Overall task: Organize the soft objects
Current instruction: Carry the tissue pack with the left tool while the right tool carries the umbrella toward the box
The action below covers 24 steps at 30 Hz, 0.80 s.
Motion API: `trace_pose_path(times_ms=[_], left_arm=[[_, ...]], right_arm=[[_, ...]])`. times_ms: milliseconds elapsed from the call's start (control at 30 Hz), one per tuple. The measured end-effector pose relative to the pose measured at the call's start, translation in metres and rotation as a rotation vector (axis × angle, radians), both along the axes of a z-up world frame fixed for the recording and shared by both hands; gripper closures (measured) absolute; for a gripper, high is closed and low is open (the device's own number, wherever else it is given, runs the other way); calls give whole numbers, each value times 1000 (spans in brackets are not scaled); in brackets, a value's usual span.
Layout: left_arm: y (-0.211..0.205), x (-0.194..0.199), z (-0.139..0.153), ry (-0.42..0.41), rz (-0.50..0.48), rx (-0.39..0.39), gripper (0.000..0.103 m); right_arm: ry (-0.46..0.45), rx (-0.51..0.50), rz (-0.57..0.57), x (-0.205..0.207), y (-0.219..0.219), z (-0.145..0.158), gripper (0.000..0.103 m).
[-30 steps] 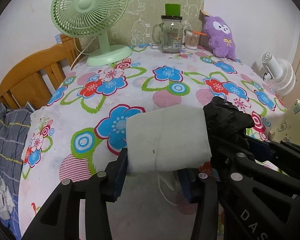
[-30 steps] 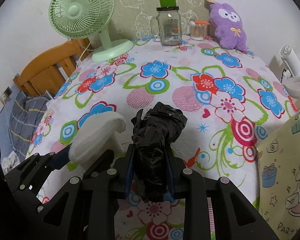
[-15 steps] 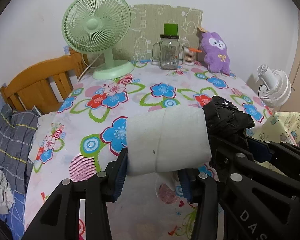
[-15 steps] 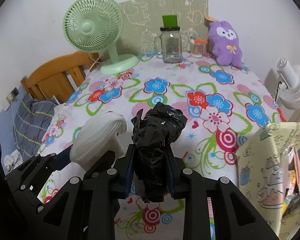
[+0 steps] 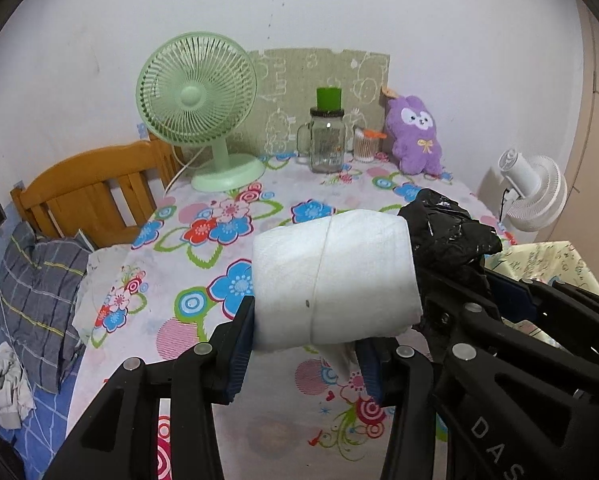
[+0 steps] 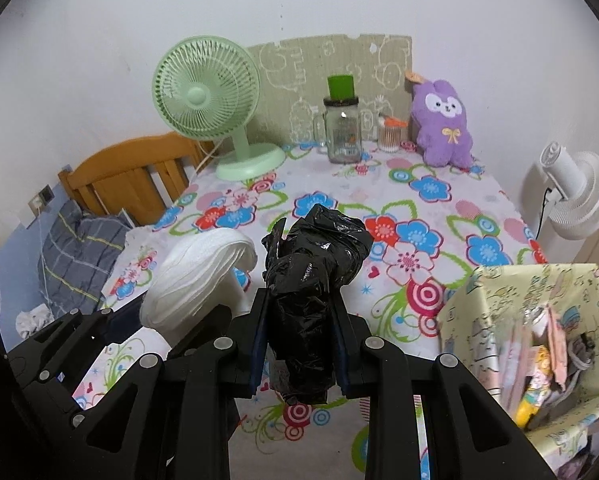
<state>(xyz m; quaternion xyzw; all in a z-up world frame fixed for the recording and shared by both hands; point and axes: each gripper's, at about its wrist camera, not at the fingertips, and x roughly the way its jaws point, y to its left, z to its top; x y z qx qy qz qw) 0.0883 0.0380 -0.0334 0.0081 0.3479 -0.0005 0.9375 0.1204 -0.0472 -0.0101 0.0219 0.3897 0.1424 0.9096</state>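
Both my grippers loaded — each clamped on a soft bundle above the flowered table.

My left gripper (image 5: 305,344) pinches a folded white cloth (image 5: 335,276) between its blue pads; my right gripper (image 6: 299,344) squeezes a crumpled black plastic bag (image 6: 311,276). The two bundles ride side by side, just off the tablecloth (image 6: 439,216) — a yellow patterned box (image 6: 539,320) stands open to the right.

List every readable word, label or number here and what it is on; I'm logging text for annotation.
"DAS": raised letters on the right gripper arm, cut off by the frame edge.
Print on the glass jar: too small to read.
Writing on the yellow box: too blurred to read.
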Motion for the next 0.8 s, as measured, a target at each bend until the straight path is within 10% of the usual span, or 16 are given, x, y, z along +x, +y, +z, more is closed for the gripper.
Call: trace_pose_path(times_ms=[800], left_arm=[[-51, -16, 28, -84, -50, -14, 55]], right_arm=[[-93, -1, -16, -18, -52, 35, 72]])
